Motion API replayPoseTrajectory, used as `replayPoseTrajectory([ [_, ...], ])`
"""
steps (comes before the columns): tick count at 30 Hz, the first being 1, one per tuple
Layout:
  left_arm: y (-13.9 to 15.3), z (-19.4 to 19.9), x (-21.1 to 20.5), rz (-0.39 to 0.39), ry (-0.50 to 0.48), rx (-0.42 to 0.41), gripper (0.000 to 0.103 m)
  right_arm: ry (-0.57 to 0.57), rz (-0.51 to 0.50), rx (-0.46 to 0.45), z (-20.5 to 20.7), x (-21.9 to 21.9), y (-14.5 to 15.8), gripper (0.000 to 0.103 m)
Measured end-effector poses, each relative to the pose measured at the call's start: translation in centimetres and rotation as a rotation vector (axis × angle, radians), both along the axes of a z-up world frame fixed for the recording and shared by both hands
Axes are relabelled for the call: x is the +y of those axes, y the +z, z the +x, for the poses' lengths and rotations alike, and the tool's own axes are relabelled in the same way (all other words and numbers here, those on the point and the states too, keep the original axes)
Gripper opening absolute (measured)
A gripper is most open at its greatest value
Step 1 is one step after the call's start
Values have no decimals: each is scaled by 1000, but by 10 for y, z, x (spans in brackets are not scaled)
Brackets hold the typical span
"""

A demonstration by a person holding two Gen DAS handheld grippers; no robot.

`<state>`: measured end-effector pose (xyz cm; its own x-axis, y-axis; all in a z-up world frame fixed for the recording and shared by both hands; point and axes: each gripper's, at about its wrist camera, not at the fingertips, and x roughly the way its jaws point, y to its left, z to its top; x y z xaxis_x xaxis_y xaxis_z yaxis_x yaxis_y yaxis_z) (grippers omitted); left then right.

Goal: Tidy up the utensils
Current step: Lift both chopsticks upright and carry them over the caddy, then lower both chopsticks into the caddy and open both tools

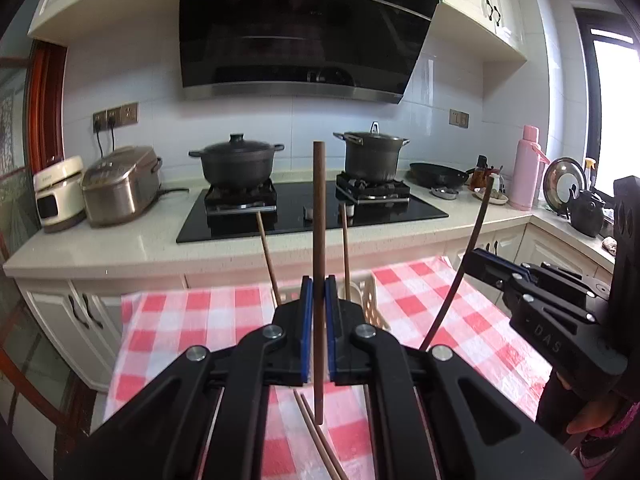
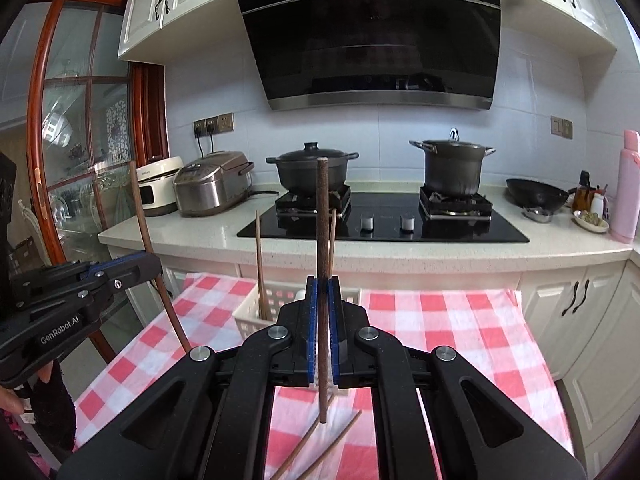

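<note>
Because each chopstick must drop end-first into the white basket [image 2: 256, 312], I hold both upright: the left gripper [image 1: 319, 320] jaws pinch one chopstick [image 1: 319, 216], the right gripper [image 2: 323, 320] jaws another [image 2: 322, 240], above the checked counter [image 2: 440, 320].

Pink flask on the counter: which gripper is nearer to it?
Right. The pink flask stands ahead and off to the right gripper's right; the left gripper sits on the right one's far side, farther from it.
</note>
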<state>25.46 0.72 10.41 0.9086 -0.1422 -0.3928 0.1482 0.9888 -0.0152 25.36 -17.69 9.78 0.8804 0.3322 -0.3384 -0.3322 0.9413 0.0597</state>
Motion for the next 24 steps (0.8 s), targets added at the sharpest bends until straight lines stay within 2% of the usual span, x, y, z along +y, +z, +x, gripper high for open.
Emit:
replayPoseTrajectory([
  [7,32,24,-6,22,-5,-37,6,3,9,-21,24,3,23,6],
  [16,66,65,3,-24,22,-67,6,8,19,-33,56,11,41,6],
  [19,64,82,5,-28,39,-64,6,12,25,-19,68,13,37,6],
  [24,43,111,12,-44,46,-11,6,17,9,22,88,20,19,6],
])
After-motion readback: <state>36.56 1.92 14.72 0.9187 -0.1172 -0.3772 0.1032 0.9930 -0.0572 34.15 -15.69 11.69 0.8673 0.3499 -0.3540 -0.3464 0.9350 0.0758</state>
